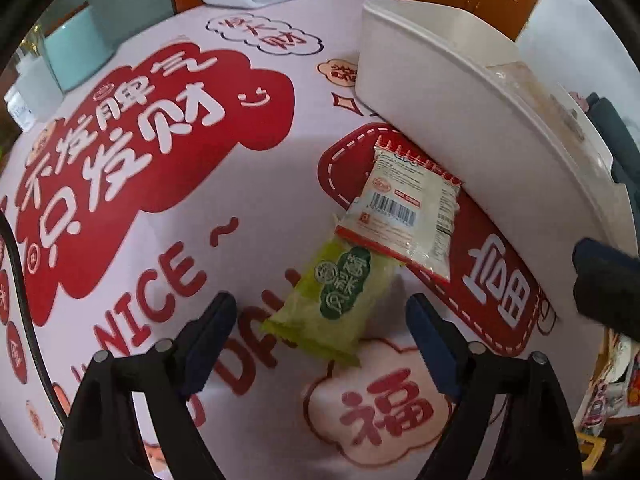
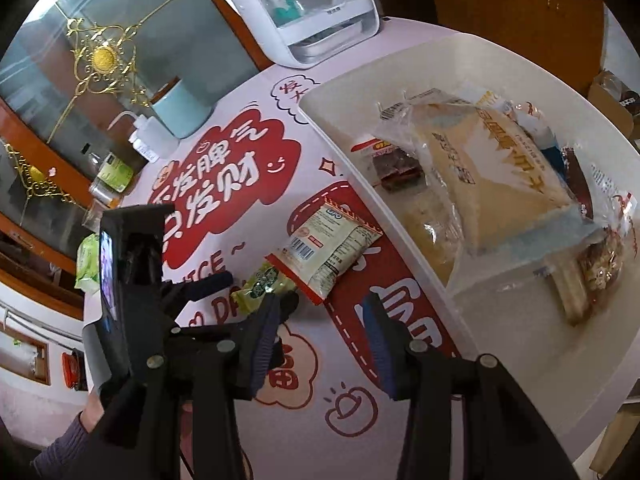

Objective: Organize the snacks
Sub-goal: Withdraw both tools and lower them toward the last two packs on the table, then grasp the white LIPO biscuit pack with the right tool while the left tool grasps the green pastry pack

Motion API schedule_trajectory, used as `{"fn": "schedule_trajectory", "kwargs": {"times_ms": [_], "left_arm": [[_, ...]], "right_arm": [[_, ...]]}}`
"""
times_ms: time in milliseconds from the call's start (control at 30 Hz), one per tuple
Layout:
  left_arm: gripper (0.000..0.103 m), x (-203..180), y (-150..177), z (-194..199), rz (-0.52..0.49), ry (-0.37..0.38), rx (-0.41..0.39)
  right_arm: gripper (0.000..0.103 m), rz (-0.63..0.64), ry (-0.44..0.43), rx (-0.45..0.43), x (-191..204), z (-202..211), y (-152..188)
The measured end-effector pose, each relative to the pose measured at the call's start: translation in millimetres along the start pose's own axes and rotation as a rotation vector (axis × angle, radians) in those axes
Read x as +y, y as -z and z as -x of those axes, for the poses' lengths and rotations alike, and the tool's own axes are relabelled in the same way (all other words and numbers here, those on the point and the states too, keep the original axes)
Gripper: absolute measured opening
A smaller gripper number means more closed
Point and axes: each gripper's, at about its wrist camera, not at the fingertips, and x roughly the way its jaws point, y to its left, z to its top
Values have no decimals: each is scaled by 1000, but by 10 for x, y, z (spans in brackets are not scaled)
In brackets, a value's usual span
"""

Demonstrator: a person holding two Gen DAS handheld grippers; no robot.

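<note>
Lying just beyond the spread, empty left tool, the green snack packet runs lower-left to upper-right; the right tool, also open, sits farther off.

Between the spread fingers of the left gripper, whose pads are dark blue on black arms, lies a lime-green snack packet with a dark green label in white characters. Just beyond it — a white packet edged in red, with a black barcode. Under both, a pale pink tablecloth printed with red clouds and white lettering. To the gripper's right, a cream bin — plain, unpatterned.
</note>
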Motion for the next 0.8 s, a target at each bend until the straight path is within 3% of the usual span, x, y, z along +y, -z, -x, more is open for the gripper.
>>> {"fn": "schedule_trajectory", "kwargs": {"times_ms": [100, 167, 200, 467, 667, 800], "left_arm": [[69, -32, -48, -20, -9, -5, -29], [40, -71, -65, -9, -33, -29, -39], [36, -75, -67, 2, -35, -34, -41], [35, 201, 123, 145, 67, -70, -12], [35, 466, 309, 392, 166, -108, -44], [35, 572, 404, 554, 204, -129, -78]], "right_arm": [[44, -16, 14, 2, 14, -62, -13], [44, -24, 15, 1, 30, -85, -24], [44, -24, 16, 2, 51, -99, -29], [45, -28, 6, 24, 248, -268, -79], [74, -114, 99, -12, 362, -496, -151], [79, -167, 220, -69, 446, -631, -216]]}}
